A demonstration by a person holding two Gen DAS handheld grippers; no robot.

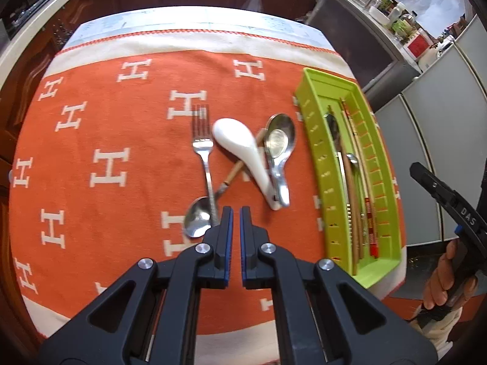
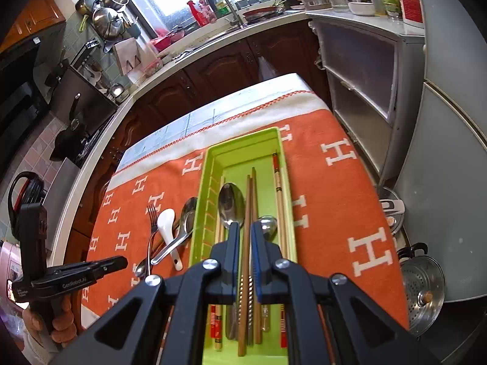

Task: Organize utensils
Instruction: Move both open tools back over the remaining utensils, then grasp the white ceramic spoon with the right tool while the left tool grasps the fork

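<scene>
1. Left wrist view: the left gripper (image 1: pixel 236 213) hangs over the orange cloth (image 1: pixel 106 121) with its fingers drawn together and nothing between them.
2. Just beyond its tips lies a loose heap of cutlery on the cloth: a fork (image 1: pixel 203 149) with its prongs pointing away, and a small steel spoon (image 1: pixel 197 217) whose bowl sits near the left fingertip.
3. A white ceramic spoon (image 1: pixel 243 149) lies slantwise across a wooden-handled utensil (image 1: pixel 236 170), and a big steel spoon (image 1: pixel 278 143) rests against the white one's right side, their handles touching.
4. The green tray (image 1: pixel 316 152) stands to the right of the heap, near the cloth's edge, already holding chopsticks and spoons.
5. Right wrist view: the right gripper (image 2: pixel 243 228) hovers above the tray (image 2: pixel 210 164), fingers nearly together and gripping nothing.
6. Inside the tray lie a large spoon (image 2: pixel 231 203), a smaller spoon (image 2: pixel 268 225), brown chopsticks (image 2: pixel 251 194) and a pale chopstick with red bands (image 2: pixel 278 182), all lengthwise.
7. At the lower left of that view a person's hand (image 2: pixel 61 319) holds the left gripper's handle.
</scene>
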